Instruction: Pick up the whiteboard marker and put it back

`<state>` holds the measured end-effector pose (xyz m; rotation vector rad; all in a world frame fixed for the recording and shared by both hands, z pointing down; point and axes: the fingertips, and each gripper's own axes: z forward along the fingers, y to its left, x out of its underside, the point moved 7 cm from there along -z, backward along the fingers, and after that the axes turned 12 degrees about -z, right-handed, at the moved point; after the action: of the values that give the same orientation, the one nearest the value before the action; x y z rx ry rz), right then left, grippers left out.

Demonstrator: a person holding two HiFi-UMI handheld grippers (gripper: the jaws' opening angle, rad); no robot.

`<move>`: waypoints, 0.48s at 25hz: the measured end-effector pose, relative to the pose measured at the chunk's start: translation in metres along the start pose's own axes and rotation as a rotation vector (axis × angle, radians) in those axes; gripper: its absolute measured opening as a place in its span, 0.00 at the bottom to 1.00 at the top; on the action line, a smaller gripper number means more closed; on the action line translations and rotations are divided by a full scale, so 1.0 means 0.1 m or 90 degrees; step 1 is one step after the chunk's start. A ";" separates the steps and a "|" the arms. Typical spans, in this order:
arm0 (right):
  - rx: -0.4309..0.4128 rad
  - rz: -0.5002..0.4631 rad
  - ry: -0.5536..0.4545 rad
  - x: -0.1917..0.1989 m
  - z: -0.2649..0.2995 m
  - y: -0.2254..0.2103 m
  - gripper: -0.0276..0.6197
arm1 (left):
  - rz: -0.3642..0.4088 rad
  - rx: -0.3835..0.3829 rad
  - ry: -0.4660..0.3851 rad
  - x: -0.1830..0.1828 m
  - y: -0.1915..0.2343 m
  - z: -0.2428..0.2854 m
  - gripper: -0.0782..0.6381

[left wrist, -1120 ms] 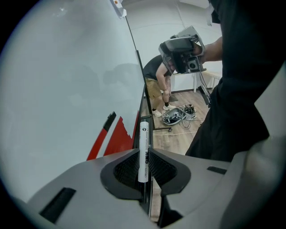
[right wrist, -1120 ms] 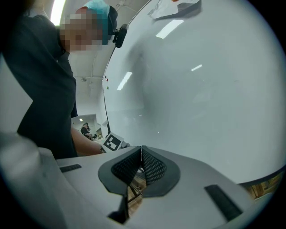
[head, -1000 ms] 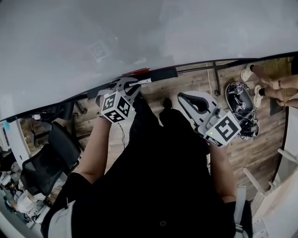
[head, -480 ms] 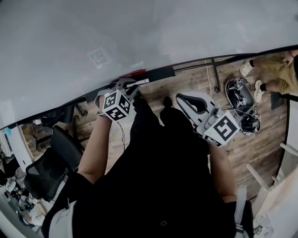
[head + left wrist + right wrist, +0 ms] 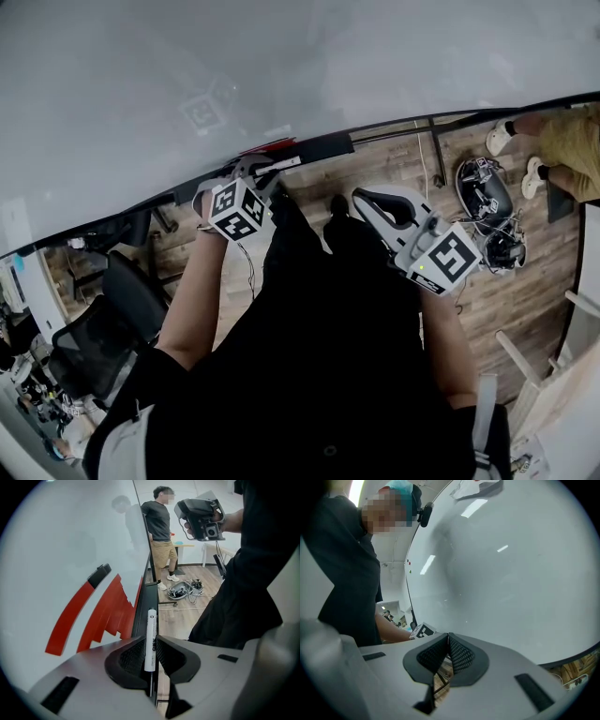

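Left gripper (image 5: pixel 150 641) barely shifted from a moment ago, jaws clamped on white marker (image 5: pixel 151 623) over whiteboard tray (image 5: pixel 143 606); right gripper (image 5: pixel 448 644) jaws together, empty; advice: lower marker level along tray, then release.

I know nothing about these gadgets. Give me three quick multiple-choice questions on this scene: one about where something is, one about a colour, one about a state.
1. Where is the marker?
A) on the floor
B) gripped in the left claw
C) in the right claw

2. What colour is the shape on the whiteboard?
A) green
B) blue
C) red

3. How is the right claw?
A) shut, empty
B) wide open
C) holding a cup

Answers:
1 B: the left gripper view shows its jaws pressed on the white marker.
2 C: the stepped shape is plainly red.
3 A: its jaws meet with nothing between them.
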<state>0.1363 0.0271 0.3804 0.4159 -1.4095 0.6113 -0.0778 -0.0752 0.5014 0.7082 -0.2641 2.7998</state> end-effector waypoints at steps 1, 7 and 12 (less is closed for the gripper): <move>-0.001 0.000 0.000 0.01 0.00 0.00 0.07 | 0.001 -0.001 -0.001 0.00 0.00 0.00 0.22; -0.009 -0.004 -0.002 0.02 0.00 0.03 0.07 | -0.010 -0.001 -0.007 0.02 -0.03 -0.04 0.27; -0.022 -0.012 -0.004 0.02 0.02 0.05 0.07 | -0.013 -0.013 -0.023 -0.01 -0.10 -0.12 0.27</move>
<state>0.1315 0.0298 0.3824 0.4035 -1.4185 0.5704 -0.0796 -0.0627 0.4919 0.7521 -0.2891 2.7629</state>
